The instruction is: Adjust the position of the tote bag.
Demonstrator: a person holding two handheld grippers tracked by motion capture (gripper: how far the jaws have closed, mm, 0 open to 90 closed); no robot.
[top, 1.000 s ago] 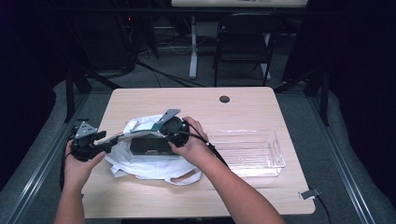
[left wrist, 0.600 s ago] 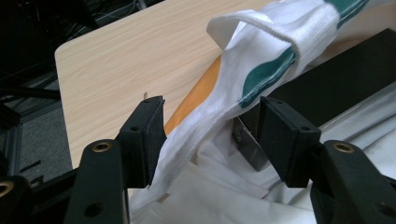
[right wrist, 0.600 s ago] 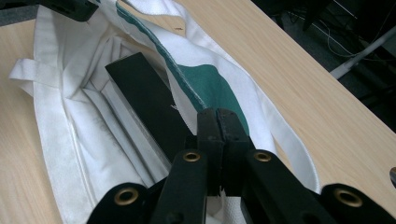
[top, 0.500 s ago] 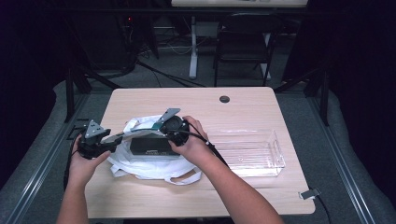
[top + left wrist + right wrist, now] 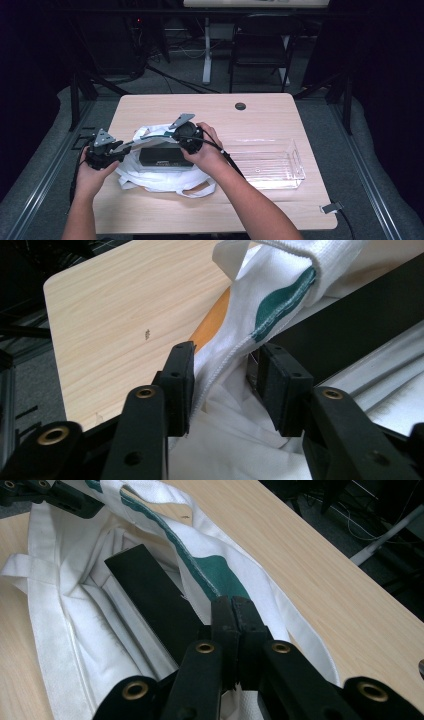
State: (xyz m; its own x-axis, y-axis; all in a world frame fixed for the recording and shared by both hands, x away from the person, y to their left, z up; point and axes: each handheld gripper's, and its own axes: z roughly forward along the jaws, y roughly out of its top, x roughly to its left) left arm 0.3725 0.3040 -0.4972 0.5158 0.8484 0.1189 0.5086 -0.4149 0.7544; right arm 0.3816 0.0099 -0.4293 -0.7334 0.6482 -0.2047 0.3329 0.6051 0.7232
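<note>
I see the white cloth bag (image 5: 165,172) lying on the left half of the counter (image 5: 280,120), with a flat black box (image 5: 165,156) resting in its open mouth. My right hand-held gripper (image 5: 232,611) is clenched on the bag's green-trimmed rim (the jaws meet with the fabric pinched between them), holding that edge up on the far side of the box. My left hand-held gripper (image 5: 227,385) sits at the bag's left end; its jaws have just been closing around the hem, which runs between them against the left pad, though the right pad still stands clear of the cloth. A clear plastic tray (image 5: 270,165) lies just right of the bag.
</note>
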